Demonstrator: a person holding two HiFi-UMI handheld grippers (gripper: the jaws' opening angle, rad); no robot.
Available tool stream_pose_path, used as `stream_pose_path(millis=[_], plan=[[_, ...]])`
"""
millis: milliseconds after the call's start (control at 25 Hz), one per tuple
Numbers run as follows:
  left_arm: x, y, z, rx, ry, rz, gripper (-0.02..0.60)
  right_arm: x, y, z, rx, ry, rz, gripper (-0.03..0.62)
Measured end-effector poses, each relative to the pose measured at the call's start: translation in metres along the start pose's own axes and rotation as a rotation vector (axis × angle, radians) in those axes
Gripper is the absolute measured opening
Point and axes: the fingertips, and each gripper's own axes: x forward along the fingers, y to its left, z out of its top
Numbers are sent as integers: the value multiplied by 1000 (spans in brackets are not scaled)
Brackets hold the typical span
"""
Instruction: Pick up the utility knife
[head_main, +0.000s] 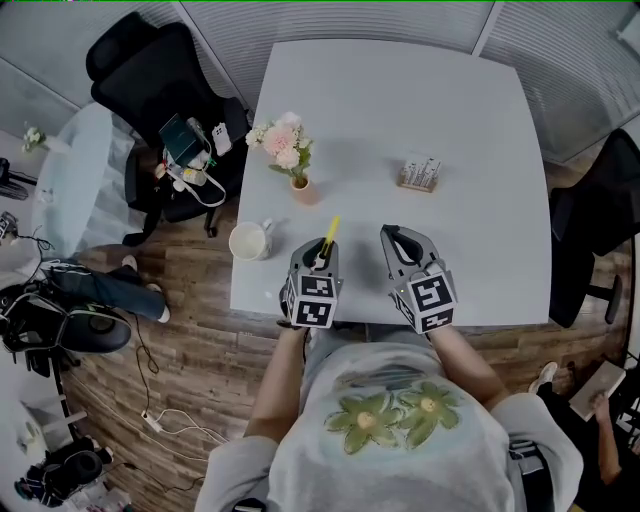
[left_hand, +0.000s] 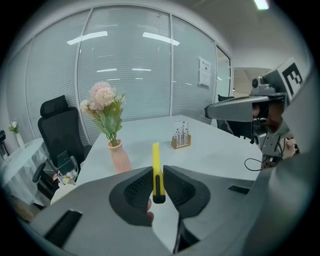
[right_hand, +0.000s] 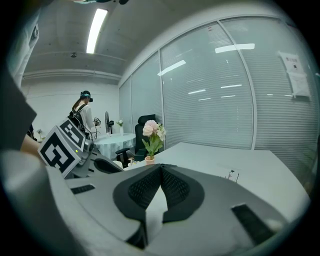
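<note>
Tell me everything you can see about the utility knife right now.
The utility knife is a slim, flat yellow bar, plastic by the look of it, with a black section at its rear end. No blade shows. It is clamped near that black end between the dark ribbed pads of the left gripper, and most of its yellow body sticks out forward past the jaw tips. It points out over the white table and appears lifted clear of it.
</note>
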Motion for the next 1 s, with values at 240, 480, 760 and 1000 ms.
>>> stream_pose_path(millis=[240, 480, 760, 1000], plan=[[-18, 4, 22, 18, -65, -13, 66, -1, 10, 4, 4, -8, -12, 6], [-39, 2, 43, 51, -132, -36, 66, -2, 22, 5, 10, -11, -16, 6], [-62, 3, 60, 75, -186, -49, 66, -4, 38, 10, 13, -35, -12, 6], [-75, 4, 66, 95, -213, -67, 66, -4, 50, 13, 3, -38, -10, 5]])
